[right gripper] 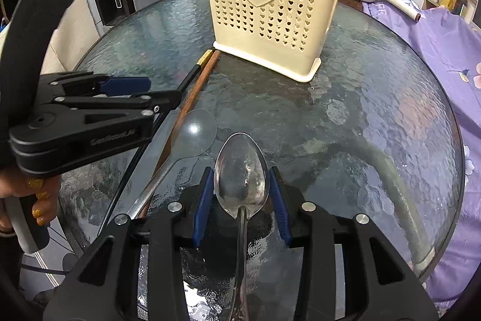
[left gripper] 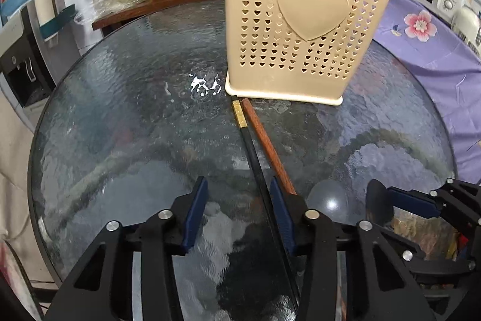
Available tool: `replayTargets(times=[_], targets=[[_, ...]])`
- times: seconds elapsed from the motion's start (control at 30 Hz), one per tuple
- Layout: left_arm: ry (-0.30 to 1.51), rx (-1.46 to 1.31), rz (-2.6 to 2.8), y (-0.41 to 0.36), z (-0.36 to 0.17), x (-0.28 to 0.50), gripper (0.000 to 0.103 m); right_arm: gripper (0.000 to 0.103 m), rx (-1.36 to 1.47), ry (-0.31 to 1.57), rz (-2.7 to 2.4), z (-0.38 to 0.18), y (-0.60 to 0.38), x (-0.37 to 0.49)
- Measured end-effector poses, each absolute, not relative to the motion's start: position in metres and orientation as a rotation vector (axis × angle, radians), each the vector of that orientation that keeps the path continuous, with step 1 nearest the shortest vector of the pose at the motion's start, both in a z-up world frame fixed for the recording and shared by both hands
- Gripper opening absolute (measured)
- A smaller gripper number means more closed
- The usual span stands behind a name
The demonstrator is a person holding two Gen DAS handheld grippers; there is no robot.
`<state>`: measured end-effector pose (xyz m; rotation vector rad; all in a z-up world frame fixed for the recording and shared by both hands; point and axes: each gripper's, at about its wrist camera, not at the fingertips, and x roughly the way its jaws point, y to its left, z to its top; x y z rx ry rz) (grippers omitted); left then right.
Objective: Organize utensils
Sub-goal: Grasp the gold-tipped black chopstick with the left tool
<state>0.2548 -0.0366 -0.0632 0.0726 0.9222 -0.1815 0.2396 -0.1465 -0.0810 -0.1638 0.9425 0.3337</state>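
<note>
Two chopsticks, one black (left gripper: 255,158) and one brown (left gripper: 267,146), lie on the glass worktop (left gripper: 135,116) running to the caddy (left gripper: 303,29). The left wrist view shows the left gripper (left gripper: 239,215) straddling the black one, jaws apart, seemingly not pressing.

Only the right wrist view shows the spoon (right gripper: 240,173): the right gripper (right gripper: 242,206) flanks its bowl, contact unclear.

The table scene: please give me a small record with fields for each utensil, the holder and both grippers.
holder: cream basket, upright on glass table
black chopstick: on table, between left gripper fingers
brown chopstick: beside the black one
metal spoon: bowl gripped by right gripper
clear spoon: on table, left of metal spoon
</note>
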Motion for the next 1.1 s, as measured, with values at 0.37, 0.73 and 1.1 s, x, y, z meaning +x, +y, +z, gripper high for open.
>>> replayTargets(times=[0.37,0.73,1.1], targets=[[0.967,0.118,-0.158,-0.05,-0.061,0.291,0.029,0.038,-0.165,0.955,0.324,-0.079,-0.146,0.245],[0.976,0.127,-0.133,-0.053,-0.061,0.309,0.009,0.038,-0.174,0.98,0.326,-0.077,-0.145,0.255],[0.971,0.04,-0.12,-0.029,-0.06,0.307,0.007,0.038,-0.115,0.954,0.35,-0.071,-0.153,0.264]])
